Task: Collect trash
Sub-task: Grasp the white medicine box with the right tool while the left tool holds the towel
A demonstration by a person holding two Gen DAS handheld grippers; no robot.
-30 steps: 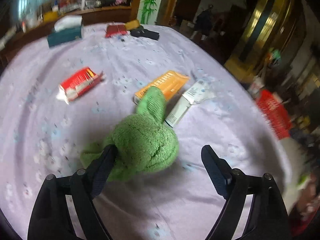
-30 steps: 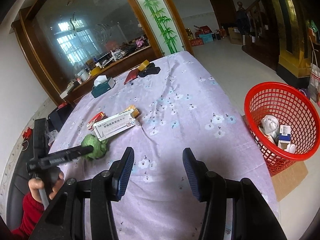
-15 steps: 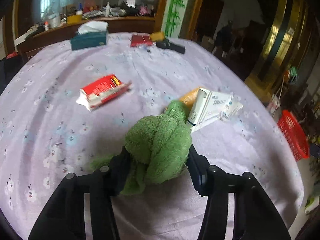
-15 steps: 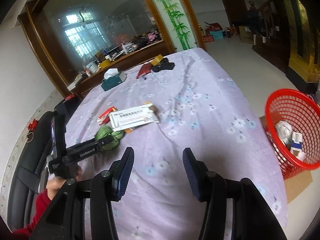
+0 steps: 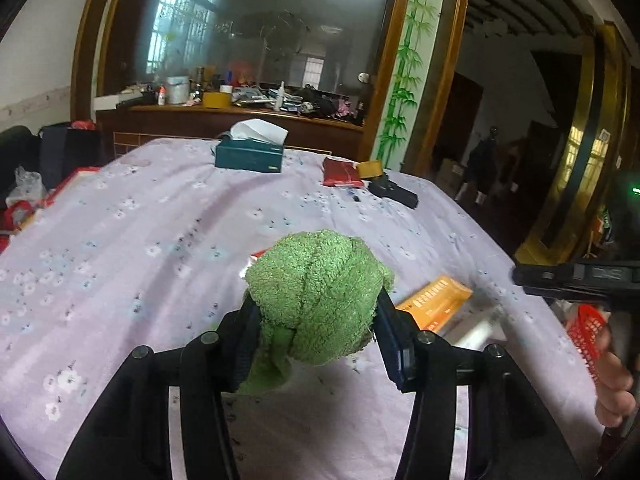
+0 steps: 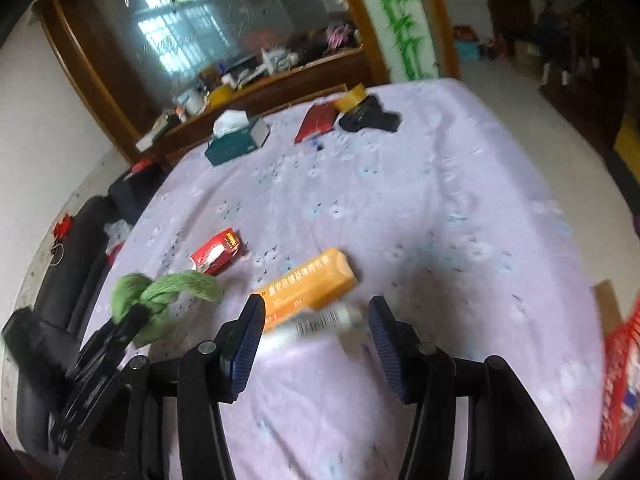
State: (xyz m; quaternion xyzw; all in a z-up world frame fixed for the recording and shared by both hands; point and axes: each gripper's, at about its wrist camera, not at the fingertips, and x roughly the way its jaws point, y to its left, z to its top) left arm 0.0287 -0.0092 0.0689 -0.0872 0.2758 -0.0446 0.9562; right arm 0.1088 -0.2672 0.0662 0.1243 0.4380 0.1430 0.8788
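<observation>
1. The left tool [image 5: 316, 328] is clamped on a knotted green terry cloth [image 5: 316, 296], one finger on each side of the knot, with the cloth's loose tail hanging below.
2. In the right wrist view the same cloth [image 6: 160, 292] sits at the tip of the left tool [image 6: 136, 314], held above the lilac flower-print surface [image 6: 400, 200].
3. The right tool [image 6: 316, 328] is spread wide and holds nothing; its fingers [image 6: 250, 330] straddle a blurred white carton [image 6: 316, 322] lying on the surface.
4. Landmark: a long orange cardboard box [image 6: 312, 284] lies flat on the surface, touching the white carton on the carton's far side.
5. A small red-and-white pack [image 6: 218, 250] lies to the left of the orange box and a little beyond it, near but apart.
6. A dark teal tissue box [image 6: 236, 140] with white tissue, a flat red packet [image 6: 318, 122] and a black object [image 6: 370, 120] lie well beyond the orange box, at the far edge.
7. A red mesh basket [image 6: 620, 380] stands off the surface, well to the right of the orange box.
</observation>
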